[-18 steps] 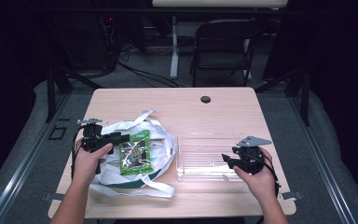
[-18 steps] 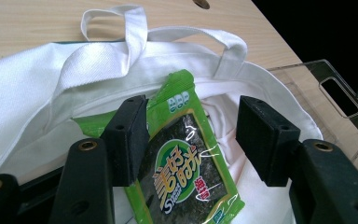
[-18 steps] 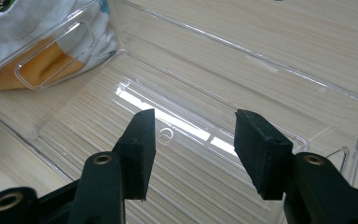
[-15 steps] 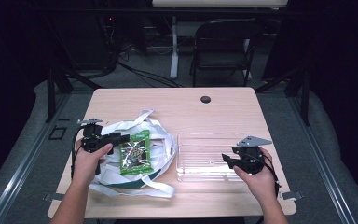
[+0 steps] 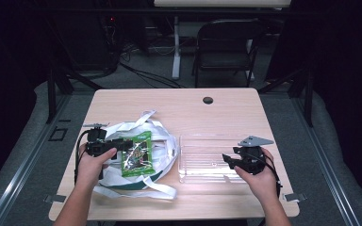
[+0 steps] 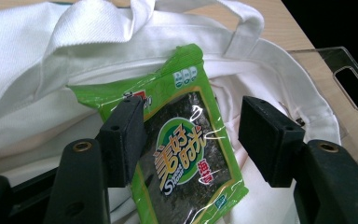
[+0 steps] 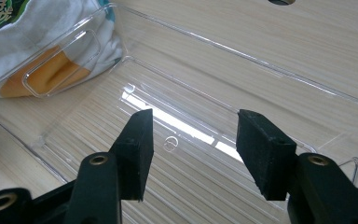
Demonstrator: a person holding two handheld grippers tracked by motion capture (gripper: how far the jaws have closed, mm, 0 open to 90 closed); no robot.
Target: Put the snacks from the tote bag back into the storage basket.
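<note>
The left gripper (image 6: 191, 140) hovers with fingers wide apart and empty over the green seaweed packet (image 6: 182, 144) lying on the white tote bag (image 5: 162, 141), so it should probably straddle the packet squarely before closing, while the right gripper (image 7: 193, 154) waits open and empty over the clear tray (image 5: 202, 157).

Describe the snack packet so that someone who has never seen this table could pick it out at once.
On the wooden table, left of the clear plastic tray, lies a crumpled white cloth bag. The snack packet rests on top of it: flat, glossy, bright green, the one colourful thing there.

Green seaweed packet (image 6: 186, 140) flat on white bag (image 6: 37, 70)
</note>
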